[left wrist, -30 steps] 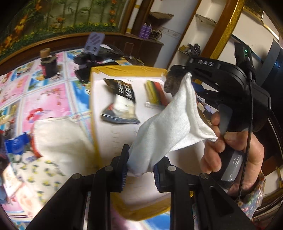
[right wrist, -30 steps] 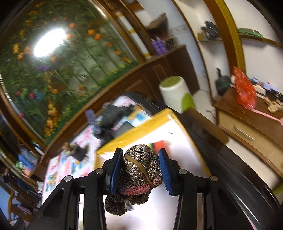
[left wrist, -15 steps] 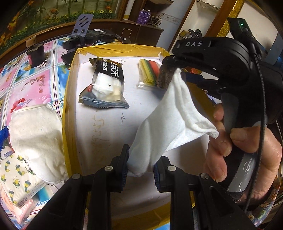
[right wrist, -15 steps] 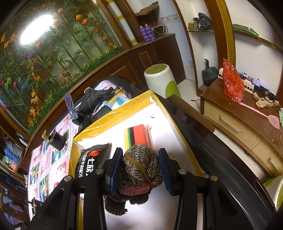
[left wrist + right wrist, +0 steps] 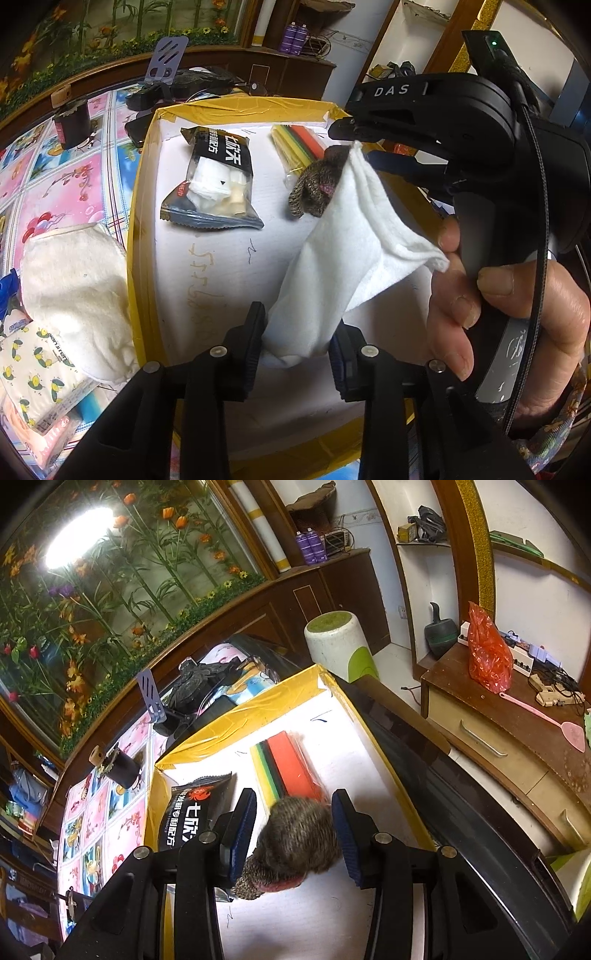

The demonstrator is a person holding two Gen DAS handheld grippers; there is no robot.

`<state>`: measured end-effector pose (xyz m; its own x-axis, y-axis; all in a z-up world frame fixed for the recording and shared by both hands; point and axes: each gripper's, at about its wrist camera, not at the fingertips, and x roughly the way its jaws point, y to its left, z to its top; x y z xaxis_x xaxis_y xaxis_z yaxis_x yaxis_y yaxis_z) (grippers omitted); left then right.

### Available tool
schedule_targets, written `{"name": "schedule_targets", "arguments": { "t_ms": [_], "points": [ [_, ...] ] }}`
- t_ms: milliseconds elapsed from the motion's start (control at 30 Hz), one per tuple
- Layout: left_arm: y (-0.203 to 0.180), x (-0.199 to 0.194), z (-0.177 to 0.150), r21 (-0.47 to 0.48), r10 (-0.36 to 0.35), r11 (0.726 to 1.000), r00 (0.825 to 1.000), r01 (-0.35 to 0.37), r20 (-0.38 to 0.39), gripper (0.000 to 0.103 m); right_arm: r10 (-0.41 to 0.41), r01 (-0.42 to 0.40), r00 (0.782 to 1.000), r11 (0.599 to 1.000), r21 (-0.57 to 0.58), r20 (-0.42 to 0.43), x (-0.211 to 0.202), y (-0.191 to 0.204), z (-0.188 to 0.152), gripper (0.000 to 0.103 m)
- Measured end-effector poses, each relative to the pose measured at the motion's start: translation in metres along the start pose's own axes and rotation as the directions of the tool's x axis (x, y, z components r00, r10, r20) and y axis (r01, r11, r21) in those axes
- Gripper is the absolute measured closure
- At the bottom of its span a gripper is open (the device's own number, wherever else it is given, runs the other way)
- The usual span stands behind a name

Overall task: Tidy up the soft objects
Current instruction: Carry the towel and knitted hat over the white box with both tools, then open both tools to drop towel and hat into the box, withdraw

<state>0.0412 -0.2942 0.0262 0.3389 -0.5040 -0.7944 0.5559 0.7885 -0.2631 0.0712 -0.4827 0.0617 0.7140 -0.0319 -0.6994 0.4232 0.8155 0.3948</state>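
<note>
Viewing from the left wrist, a cream towel (image 5: 74, 291) lay on the patterned table (image 5: 55, 177) to the left of the left gripper (image 5: 297, 339), just outside the yellow rim of a shallow white box (image 5: 140, 221). A patterned tissue pack (image 5: 33, 373) lay under the towel's near edge. Inside the box, ahead and slightly left of the jaws, was a black snack packet (image 5: 214, 184). A pack of coloured sheets (image 5: 295, 146) lay further ahead, near the far wall.

The left jaws were opening. A white cloth (image 5: 347, 251) stood between them, its lower end still touching both pads, and its free end rose ahead and to the right over the box floor. Behind its upper edge hung a brown knitted piece (image 5: 317, 181), partly hidden by the cloth. To the right of the jaws, a person's hand (image 5: 517, 295) gripped the handle of the right-hand tool.

Viewing from the right wrist, the right gripper (image 5: 293, 823) held its jaws part-open around the knitted piece. The piece's blurred outline met both pads, and its pink-edged end hung below them. The snack packet lay to the left of these jaws and the coloured sheets just ahead, both on the box floor. A dark table edge ran past on the right.
</note>
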Motion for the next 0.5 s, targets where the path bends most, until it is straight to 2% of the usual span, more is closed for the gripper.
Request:
{"name": "schedule_targets", "arguments": {
  "t_ms": [67,133,167,333,500],
  "points": [
    [-0.001,-0.003,-0.001,0.003,-0.001,1.000,1.000,0.001,0.010,0.067,0.006,-0.006,1.000,1.000,0.004,0.006,-0.002,-0.001,0.000,0.057],
    [-0.002,-0.006,-0.001,0.005,0.006,1.000,1.000,-0.006,0.025,0.059,0.008,-0.008,1.000,1.000,0.007,0.015,-0.004,-0.002,0.001,0.057],
    [-0.002,-0.007,-0.001,0.004,0.009,1.000,0.999,-0.009,0.033,0.057,0.008,-0.008,1.000,1.000,0.008,0.019,-0.005,-0.002,0.001,0.057],
    [0.000,-0.012,0.001,-0.009,0.006,1.000,0.999,-0.006,0.052,0.056,0.009,-0.010,0.998,1.000,0.016,0.064,-0.015,-0.005,0.001,0.057],
    [0.005,-0.021,0.004,-0.024,0.038,0.999,0.994,-0.036,0.099,0.055,0.015,-0.017,0.995,1.000,0.018,0.094,-0.022,-0.006,0.002,0.057]
  ]
}}
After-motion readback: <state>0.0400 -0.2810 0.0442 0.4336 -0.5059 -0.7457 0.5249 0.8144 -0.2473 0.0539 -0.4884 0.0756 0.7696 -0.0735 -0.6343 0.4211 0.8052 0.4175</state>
